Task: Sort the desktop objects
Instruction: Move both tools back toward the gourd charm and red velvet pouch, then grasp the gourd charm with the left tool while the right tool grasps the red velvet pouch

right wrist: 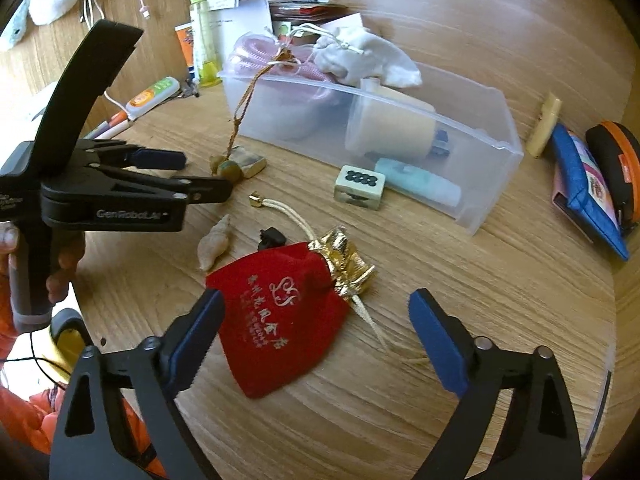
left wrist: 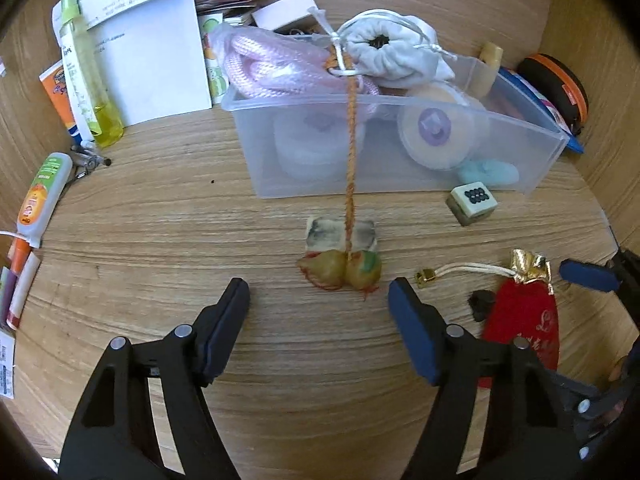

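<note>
**Red pouch and gourd charm under two spread grippers**

Wooden desk (left wrist: 160, 240) carries, left to right, one pair of yellow-green gourd beads on an orange cord (left wrist: 339, 270), one mahjong tile (left wrist: 472, 204) and one red velvet pouch with gold trim (right wrist: 280, 312). The left gripper (left wrist: 318, 292), angled downward, has its fingers released just before the beads. The right gripper (right wrist: 316, 312) straddles the pouch without gripping it. A clear plastic bin (left wrist: 400, 168) stands behind.

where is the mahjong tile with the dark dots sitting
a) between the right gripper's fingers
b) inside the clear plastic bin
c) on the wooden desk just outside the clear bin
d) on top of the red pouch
c: the mahjong tile lies on the bare wooden desk beside the front wall of the clear bin, apart from the red pouch and from both grippers.
</note>
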`<state>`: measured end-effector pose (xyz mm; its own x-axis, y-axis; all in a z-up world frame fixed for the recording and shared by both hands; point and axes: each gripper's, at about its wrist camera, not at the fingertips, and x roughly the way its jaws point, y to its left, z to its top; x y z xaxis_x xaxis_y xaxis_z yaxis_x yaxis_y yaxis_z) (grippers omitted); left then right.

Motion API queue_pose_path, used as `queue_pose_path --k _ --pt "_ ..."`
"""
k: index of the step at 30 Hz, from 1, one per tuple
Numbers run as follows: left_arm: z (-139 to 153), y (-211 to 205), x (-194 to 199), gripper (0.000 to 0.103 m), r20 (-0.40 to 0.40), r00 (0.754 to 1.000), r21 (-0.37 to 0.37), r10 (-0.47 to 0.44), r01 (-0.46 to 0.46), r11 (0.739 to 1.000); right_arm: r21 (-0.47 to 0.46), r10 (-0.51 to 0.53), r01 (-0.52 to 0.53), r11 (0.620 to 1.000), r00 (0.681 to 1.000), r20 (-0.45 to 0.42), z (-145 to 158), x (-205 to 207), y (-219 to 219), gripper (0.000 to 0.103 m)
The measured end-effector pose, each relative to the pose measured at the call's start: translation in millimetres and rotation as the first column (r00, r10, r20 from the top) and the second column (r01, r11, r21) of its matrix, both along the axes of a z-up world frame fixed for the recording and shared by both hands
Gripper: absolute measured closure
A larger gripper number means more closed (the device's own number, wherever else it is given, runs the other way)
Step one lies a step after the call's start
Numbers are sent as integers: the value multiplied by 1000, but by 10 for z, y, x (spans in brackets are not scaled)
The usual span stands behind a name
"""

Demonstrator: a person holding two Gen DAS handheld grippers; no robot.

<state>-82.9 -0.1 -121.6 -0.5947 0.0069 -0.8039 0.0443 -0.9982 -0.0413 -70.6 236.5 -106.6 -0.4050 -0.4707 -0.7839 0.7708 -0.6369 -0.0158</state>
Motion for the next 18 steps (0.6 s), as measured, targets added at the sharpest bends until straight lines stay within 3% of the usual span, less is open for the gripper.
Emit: queue_pose_path --k 8,10,14,16,18 --pt "18 78 -70 45 -15 1000 21 -26 27 999 38 80 -79 996 997 -25 -49 92 -137 34" --pt "22 75 -68 48 -21 999 24 -30 31 999 40 81 -79 996 995 -53 -45 112 -140 51" --pt "21 57 -66 54 -32 999 16 -32 32 999 39 91 -89 995 994 -60 -43 109 -130 55" --pt "24 54 -69 60 -32 999 10 -28 29 1000 34 91 -89 995 994 -53 -38 97 -126 62" --pt "32 66 -93 61 -26 999 13 -29 29 1000 24 92 -91 996 995 -38 -27 75 -115 70"
